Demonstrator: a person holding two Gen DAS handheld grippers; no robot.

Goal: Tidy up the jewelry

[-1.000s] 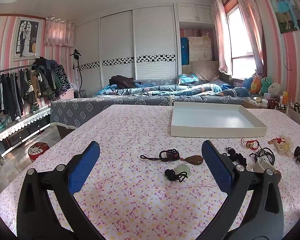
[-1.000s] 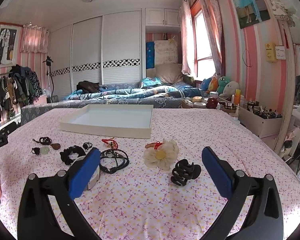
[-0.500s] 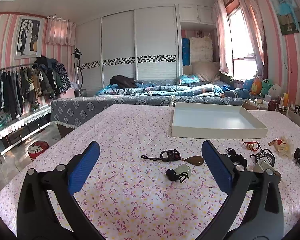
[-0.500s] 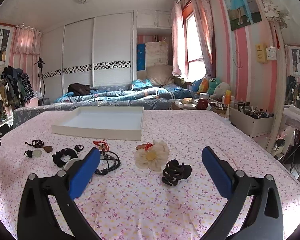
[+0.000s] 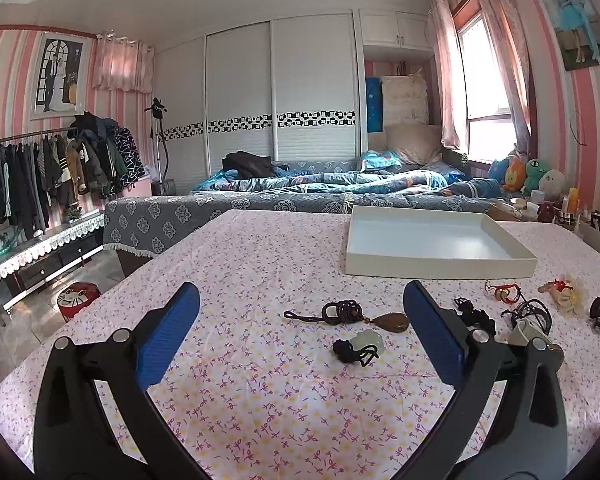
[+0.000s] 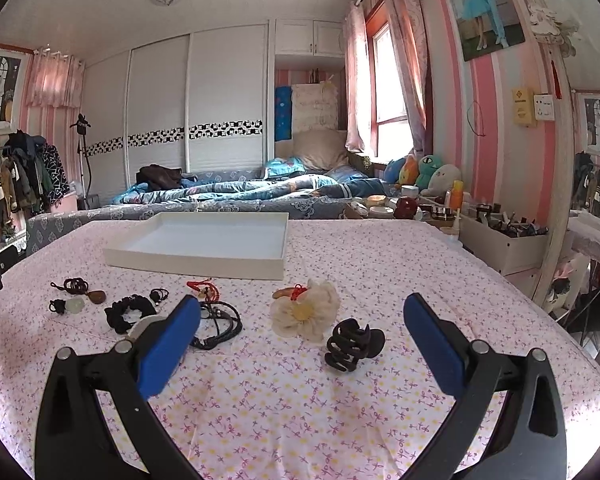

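Note:
A white tray (image 5: 440, 266) stands empty on the far side of the floral tablecloth; it also shows in the right wrist view (image 6: 196, 258). Jewelry lies loose in front of it: a brown pendant on a dark cord (image 5: 394, 322), a pale jade pendant (image 5: 366, 340), a black scrunchie (image 6: 128, 314), a red cord charm (image 6: 204, 288), black cords (image 6: 220, 326), a cream flower clip (image 6: 306, 314) and a black claw clip (image 6: 352, 344). My left gripper (image 5: 300, 340) is open above the cloth, the two pendants between its fingers. My right gripper (image 6: 300, 344) is open, the flower and claw clip between its fingers.
A bed with blue bedding (image 5: 340, 184) lies behind the table. A clothes rack (image 5: 40, 168) stands at the left. A white box of cosmetics (image 6: 504, 240) and bottles sit at the table's right edge. Plush toys (image 6: 424, 172) sit by the window.
Both grippers have drifted slightly; the right view has shifted a little, so the items sit further left and lower. Nothing was taken hold of and both stay open.

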